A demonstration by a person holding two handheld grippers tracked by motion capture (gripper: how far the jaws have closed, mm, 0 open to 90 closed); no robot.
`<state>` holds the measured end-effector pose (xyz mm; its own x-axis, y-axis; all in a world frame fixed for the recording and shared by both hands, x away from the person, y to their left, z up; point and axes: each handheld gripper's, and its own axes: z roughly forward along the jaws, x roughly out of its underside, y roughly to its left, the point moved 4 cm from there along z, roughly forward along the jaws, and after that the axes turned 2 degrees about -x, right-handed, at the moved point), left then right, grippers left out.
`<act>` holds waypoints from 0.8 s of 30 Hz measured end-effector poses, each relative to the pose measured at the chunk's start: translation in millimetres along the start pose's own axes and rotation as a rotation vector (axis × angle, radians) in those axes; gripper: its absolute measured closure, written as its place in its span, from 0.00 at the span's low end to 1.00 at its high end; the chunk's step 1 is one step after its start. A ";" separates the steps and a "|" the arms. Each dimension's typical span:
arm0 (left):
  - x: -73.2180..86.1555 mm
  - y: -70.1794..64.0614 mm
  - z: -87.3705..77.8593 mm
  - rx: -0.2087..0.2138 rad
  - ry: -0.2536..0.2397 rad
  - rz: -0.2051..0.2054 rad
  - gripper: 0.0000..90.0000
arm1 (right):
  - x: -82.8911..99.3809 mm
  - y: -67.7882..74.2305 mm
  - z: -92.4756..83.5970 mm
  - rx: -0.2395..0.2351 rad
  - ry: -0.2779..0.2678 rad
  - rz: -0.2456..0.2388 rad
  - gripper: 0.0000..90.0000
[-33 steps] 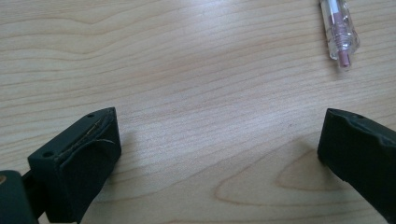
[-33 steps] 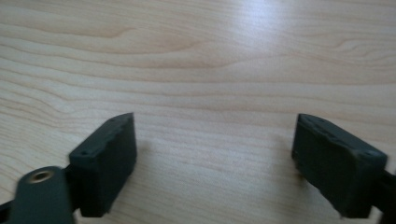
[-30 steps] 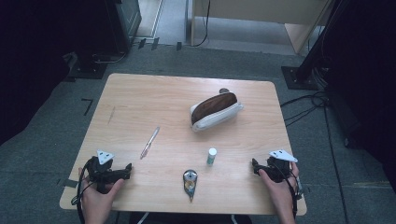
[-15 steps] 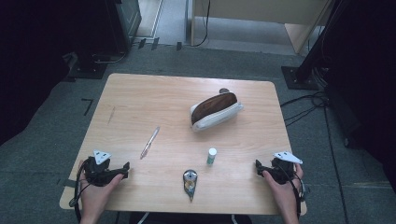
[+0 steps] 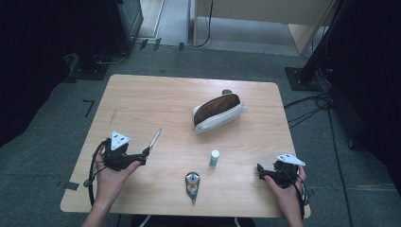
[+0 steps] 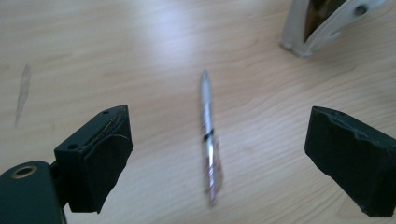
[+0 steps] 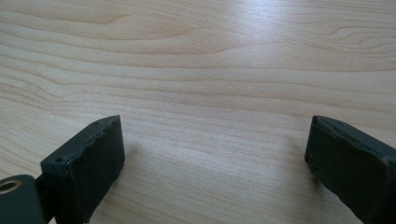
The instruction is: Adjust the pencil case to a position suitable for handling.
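Note:
A silver pen [image 5: 155, 139] lies on the wooden table [image 5: 142, 99], left of centre. My left gripper [image 5: 143, 152] hovers at the pen's near end, open; its jaws have just been closing a little. In the left gripper view the pen [image 6: 207, 135] lies on the table between the two black pads [image 6: 100, 156], untouched, under my left gripper [image 6: 224, 158]. My right gripper [image 5: 260, 170] rests near the front right edge, open, its jaws having just been opening, with nothing between them. In the right gripper view, bare wood [image 7: 187, 70] lies ahead of my right gripper [image 7: 215, 163].
A white pouch with a brown inside [image 5: 218, 112] lies open at the centre right; its corner [image 6: 322, 23] shows in the left gripper view. A small white bottle [image 5: 214, 158] stands in front of it. A round metal item [image 5: 192, 183] lies near the front edge.
My left hand has risen off the table and moved forward and right, up to the pen's near end. The right hand has stayed where it was.

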<state>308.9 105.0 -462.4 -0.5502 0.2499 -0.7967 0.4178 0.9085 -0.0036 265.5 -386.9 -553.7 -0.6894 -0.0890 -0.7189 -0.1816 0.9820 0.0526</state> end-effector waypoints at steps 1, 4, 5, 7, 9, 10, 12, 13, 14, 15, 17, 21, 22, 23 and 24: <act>-5.4 -3.3 0.6 0.007 -0.004 0.012 0.09 | 0.1 -0.1 0.0 0.001 0.001 0.000 0.04; -20.8 -13.2 6.3 0.027 -0.018 0.046 0.09 | 0.2 -1.0 0.3 0.007 0.001 0.006 0.03; -23.7 -15.1 8.3 0.033 -0.022 0.047 0.09 | 0.2 -1.0 0.3 0.009 0.002 0.010 0.02; -26.0 -16.6 10.2 0.038 -0.020 0.047 0.09 | 0.3 -1.3 0.3 0.011 0.004 0.010 0.02; -30.3 -19.2 14.9 0.055 -0.018 0.045 0.09 | 0.6 -1.6 0.0 0.015 0.007 0.015 0.01; -31.4 -20.0 16.5 0.058 -0.017 0.045 0.09 | 0.9 -1.8 -0.2 0.017 0.009 0.016 0.01; -36.2 -24.4 23.0 0.076 -0.014 0.045 0.09 | 2.1 -1.8 -1.0 0.022 0.008 0.024 0.00; -36.2 -24.4 23.0 0.076 -0.014 0.045 0.09 | 3.0 -1.7 -1.8 0.022 0.009 0.022 0.00; -37.8 -26.0 24.9 0.078 -0.015 0.048 0.09 | 3.7 -1.7 -2.7 0.019 0.011 0.019 0.00; -40.9 -29.0 28.8 0.085 -0.017 0.051 0.09 | 4.4 -1.6 -3.3 0.016 0.011 0.017 0.00; -43.7 -32.3 32.3 0.091 -0.016 0.057 0.09 | 5.5 -2.3 -4.3 0.019 0.012 0.015 0.00; -49.3 -40.3 38.2 0.104 -0.027 0.073 0.14 | 5.9 -2.8 -4.7 0.015 0.013 0.011 0.00; -49.3 -40.3 38.2 0.104 -0.027 0.073 0.14 | 5.9 -2.8 -4.7 0.015 0.013 0.011 0.00; -52.0 -45.5 41.4 0.115 -0.030 0.088 0.15 | 5.9 -2.8 -4.8 0.014 0.012 0.010 0.00; -53.3 -48.5 43.1 0.122 -0.033 0.093 0.15 | 6.0 -2.8 -4.8 0.014 0.013 0.011 0.00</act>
<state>349.2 33.1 -445.7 -0.4818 0.3183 -0.8164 0.5516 0.8341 -0.0003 258.6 -391.0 -554.8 -0.7001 -0.0803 -0.7096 -0.1640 0.9852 0.0503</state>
